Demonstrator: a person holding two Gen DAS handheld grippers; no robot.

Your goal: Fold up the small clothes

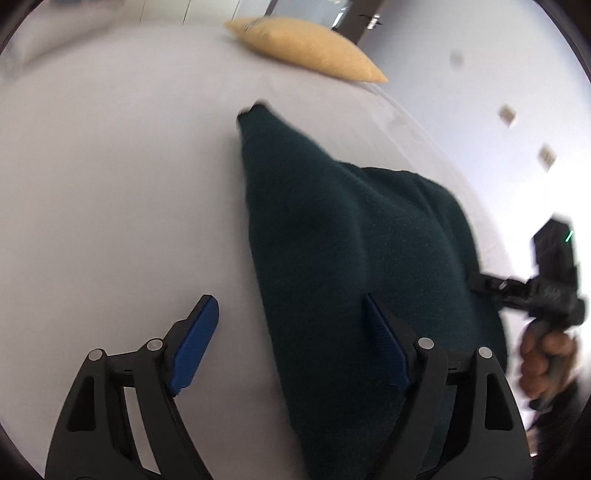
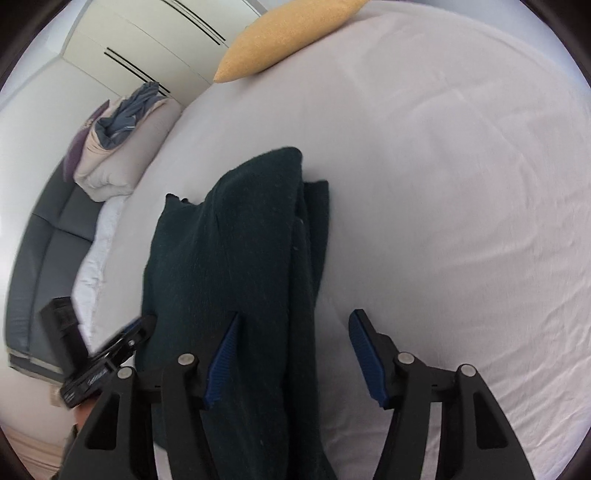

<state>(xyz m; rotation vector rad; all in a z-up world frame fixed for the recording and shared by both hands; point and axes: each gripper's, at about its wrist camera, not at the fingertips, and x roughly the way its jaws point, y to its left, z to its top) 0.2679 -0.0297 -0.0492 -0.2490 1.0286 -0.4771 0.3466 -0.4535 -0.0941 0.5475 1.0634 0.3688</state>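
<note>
A dark green knit garment [image 1: 332, 236] lies bunched and partly folded on a white bed sheet [image 1: 110, 184]. My left gripper [image 1: 291, 314] is open, low over the garment's near end, its right finger against the cloth and its left finger over bare sheet. In the right wrist view the same garment [image 2: 229, 258] runs away from me in a long fold. My right gripper [image 2: 295, 332] is open, straddling the garment's right edge. Each gripper shows at the other view's edge: the right one [image 1: 487, 286], the left one [image 2: 136, 332].
A yellow pillow [image 1: 310, 48] lies at the far end of the bed, also in the right wrist view [image 2: 284, 33]. A pile of beige and grey bedding [image 2: 122, 140] sits on a dark bench [image 2: 48, 236] beside the bed. White wardrobe doors [image 2: 147, 44] stand behind.
</note>
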